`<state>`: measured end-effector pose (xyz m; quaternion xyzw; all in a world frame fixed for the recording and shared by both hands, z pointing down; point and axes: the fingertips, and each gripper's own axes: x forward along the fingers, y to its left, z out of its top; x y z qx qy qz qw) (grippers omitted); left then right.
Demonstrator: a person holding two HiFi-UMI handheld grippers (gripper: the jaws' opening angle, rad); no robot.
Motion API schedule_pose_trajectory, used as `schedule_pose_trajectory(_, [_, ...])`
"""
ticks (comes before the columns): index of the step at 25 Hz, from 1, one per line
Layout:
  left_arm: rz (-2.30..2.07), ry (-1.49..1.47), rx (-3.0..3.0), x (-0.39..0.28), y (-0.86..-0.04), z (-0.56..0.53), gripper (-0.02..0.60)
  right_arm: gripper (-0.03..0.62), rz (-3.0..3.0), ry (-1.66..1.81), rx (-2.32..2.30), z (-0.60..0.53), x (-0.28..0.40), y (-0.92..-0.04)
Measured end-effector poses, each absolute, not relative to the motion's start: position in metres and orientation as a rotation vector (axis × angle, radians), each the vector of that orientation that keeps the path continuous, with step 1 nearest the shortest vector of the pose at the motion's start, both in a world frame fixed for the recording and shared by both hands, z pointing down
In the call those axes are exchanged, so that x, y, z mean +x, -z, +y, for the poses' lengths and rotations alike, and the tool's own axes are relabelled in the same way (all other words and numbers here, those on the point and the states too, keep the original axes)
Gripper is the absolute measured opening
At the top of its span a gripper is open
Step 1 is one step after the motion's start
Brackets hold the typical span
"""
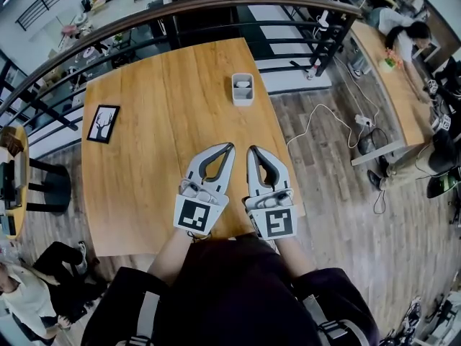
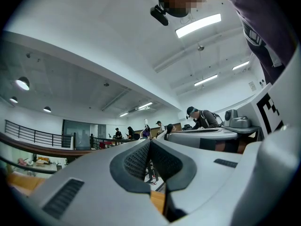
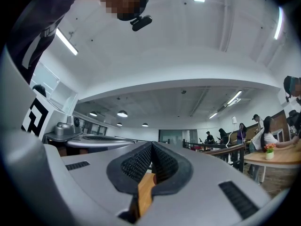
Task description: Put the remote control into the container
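In the head view a small white open container (image 1: 243,89) stands on the far part of the wooden table (image 1: 151,157), with a pale object lying inside it; I cannot tell what it is. My left gripper (image 1: 229,147) and right gripper (image 1: 252,150) hover side by side over the near edge of the table, well short of the container. Both are shut with nothing between the jaws. In the left gripper view the left gripper (image 2: 150,142) has its ribbed pads meeting at the tips. The right gripper (image 3: 152,147) in its own view looks the same, tilted slightly upward.
A black framed picture of a deer (image 1: 103,123) lies near the table's left edge. A curved railing (image 1: 180,13) runs behind the table. People sit at other tables to the right and lower left. A white cable (image 1: 324,117) trails over the floor on the right.
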<state>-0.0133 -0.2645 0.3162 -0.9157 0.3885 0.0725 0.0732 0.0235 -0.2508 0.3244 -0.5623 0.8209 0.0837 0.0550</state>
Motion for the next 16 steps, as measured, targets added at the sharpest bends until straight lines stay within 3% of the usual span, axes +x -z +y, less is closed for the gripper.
schedule_pose_trajectory(16, [1.166,-0.222,-2.74,-0.021,-0.318,-0.246,0.012,0.017,2.478,-0.242,-1.673,-0.233,0.013,-0.322])
